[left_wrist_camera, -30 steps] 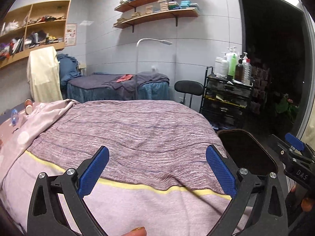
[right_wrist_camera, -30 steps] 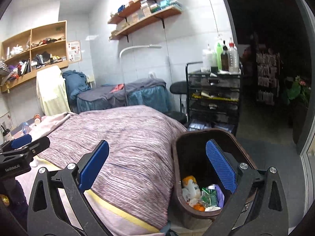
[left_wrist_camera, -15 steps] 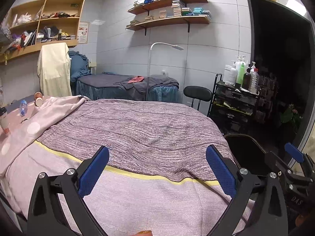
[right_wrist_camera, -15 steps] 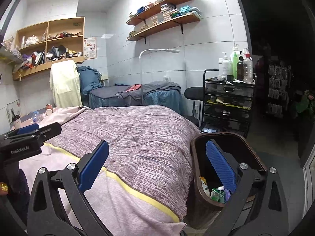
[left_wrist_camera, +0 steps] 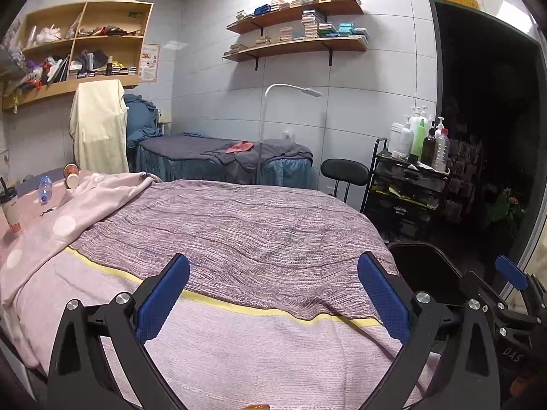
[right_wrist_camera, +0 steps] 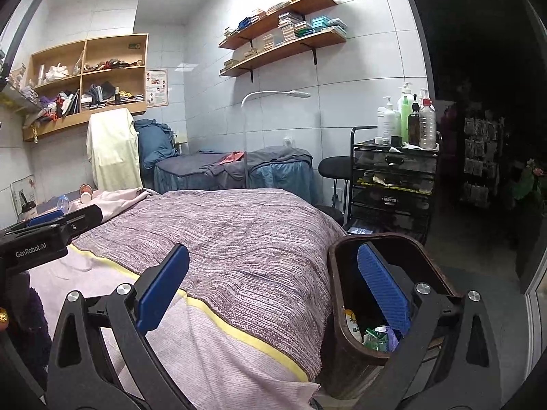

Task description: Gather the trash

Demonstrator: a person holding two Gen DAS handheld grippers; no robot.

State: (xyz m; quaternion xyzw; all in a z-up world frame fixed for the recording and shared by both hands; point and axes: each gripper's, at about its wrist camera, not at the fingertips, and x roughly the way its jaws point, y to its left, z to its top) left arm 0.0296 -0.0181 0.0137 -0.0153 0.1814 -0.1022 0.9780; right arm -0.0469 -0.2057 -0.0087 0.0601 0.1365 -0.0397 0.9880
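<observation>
Some trash [right_wrist_camera: 376,335] is already binned at 4 o'clock; a bottle [left_wrist_camera: 44,188] and cups [left_wrist_camera: 70,176] at 10 remain; both grippers [left_wrist_camera: 271,302] [right_wrist_camera: 271,294] are spread, empty

A mauve-streaked knit blanket [left_wrist_camera: 259,229] with a yellow stripe was seen; blue pads [right_wrist_camera: 383,288] were shown, a brown bin [right_wrist_camera: 345,311] noted.

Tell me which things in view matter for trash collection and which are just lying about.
Job:
- trash bin, wrappers inside
- plastic bottle
- paper cup on its side
- lidded drink cup
- left claw and right claw, both open, empty

Lying about:
- striped blanket
- floor lamp
- bottle cart
- stool
- wall shelves
</observation>
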